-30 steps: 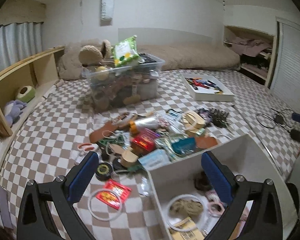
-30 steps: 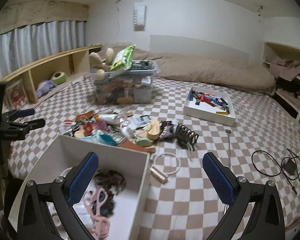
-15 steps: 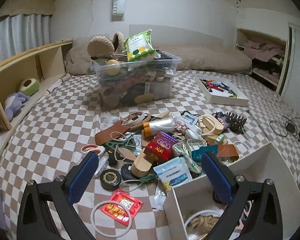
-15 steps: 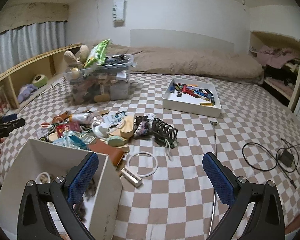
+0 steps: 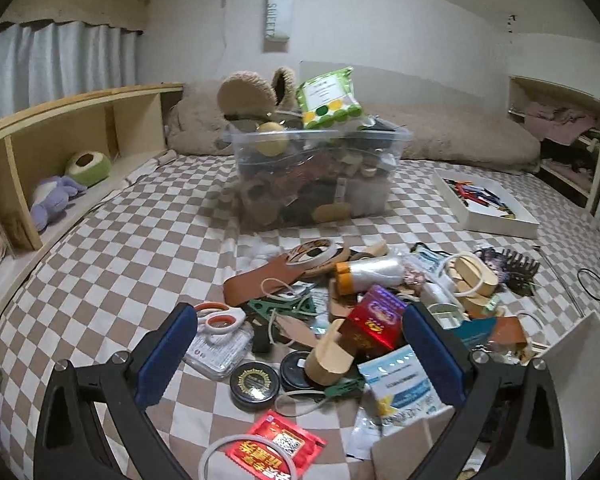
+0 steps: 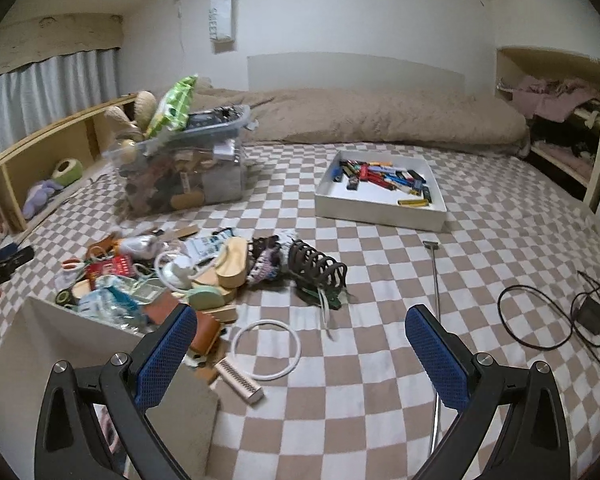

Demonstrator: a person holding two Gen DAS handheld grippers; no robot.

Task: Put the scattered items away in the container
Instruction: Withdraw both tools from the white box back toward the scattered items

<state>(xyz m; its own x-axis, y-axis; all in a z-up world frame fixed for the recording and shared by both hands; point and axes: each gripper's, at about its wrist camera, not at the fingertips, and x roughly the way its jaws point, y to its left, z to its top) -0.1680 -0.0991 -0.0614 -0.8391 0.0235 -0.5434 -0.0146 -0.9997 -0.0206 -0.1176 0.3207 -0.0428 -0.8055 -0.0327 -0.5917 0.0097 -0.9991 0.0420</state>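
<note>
Scissors clear leftward; charger shows rightward only.

— What's in the pile?
— Scattered items heaped on the checked bed: red box, scissors, round black tin, white ring lying apart.
— The container?
— White box, open-topped, touching the heap's near edge.

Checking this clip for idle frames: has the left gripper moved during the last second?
Yes. The left gripper has swung left, away from the white box and over the clutter; the clear bin now looms larger, so it also advanced. Its jaws stay open.
</note>
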